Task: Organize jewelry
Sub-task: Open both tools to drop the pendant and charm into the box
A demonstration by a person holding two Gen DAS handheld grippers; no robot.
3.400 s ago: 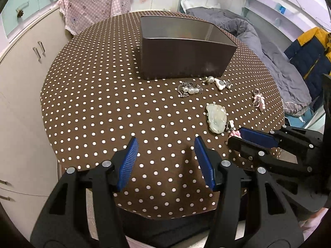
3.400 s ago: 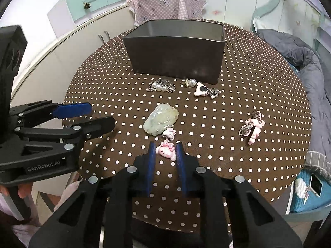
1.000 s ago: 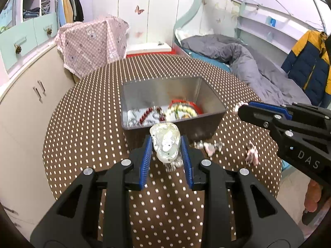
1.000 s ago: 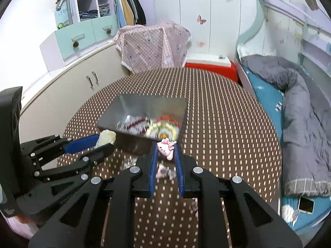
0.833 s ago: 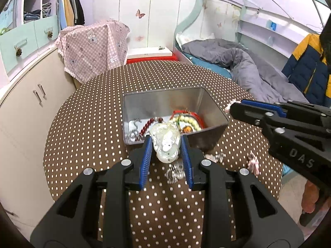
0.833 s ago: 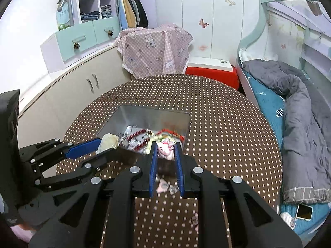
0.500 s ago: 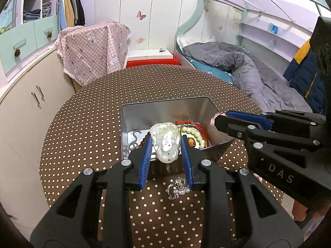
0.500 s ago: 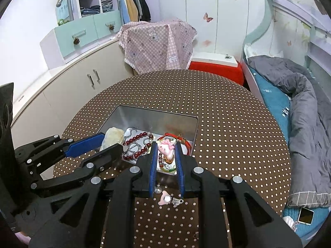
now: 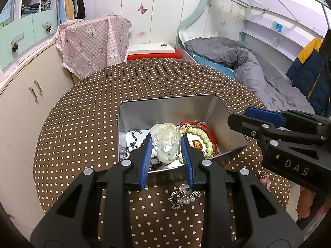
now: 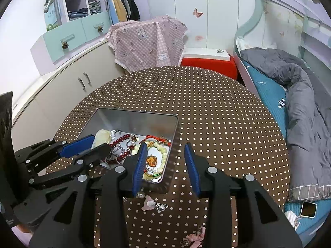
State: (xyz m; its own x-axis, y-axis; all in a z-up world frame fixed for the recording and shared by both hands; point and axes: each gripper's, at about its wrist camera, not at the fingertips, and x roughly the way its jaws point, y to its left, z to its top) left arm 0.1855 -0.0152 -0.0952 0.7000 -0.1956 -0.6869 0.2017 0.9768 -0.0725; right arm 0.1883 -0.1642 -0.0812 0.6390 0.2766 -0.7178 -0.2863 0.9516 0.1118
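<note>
My left gripper (image 9: 165,144) is shut on a pale carved jade pendant (image 9: 165,141) and holds it over the near edge of the open metal box (image 9: 169,99). Inside the box lie a red bead string, a pale bead bracelet (image 9: 201,136), a red cord and silver chains. In the right wrist view my right gripper (image 10: 165,146) hangs over the near right corner of the box (image 10: 136,113). Its jaws are opening and nothing is between them. The pink charm it carried is out of sight. The left gripper (image 10: 99,143) with the jade pendant (image 10: 101,136) shows at the left.
The round table (image 9: 165,76) has a brown polka-dot cloth. On it, in front of the box, lie a pearl chain piece (image 9: 185,196), a pink-white charm (image 10: 150,203) and a pink charm (image 10: 194,237). Cabinets stand at the left. A bed with a grey quilt (image 10: 300,107) is at the right.
Both grippers moved forward over the box. The right jaws spread apart, and the pink charm that was between them is gone from view. The left grip on the jade is unchanged.
</note>
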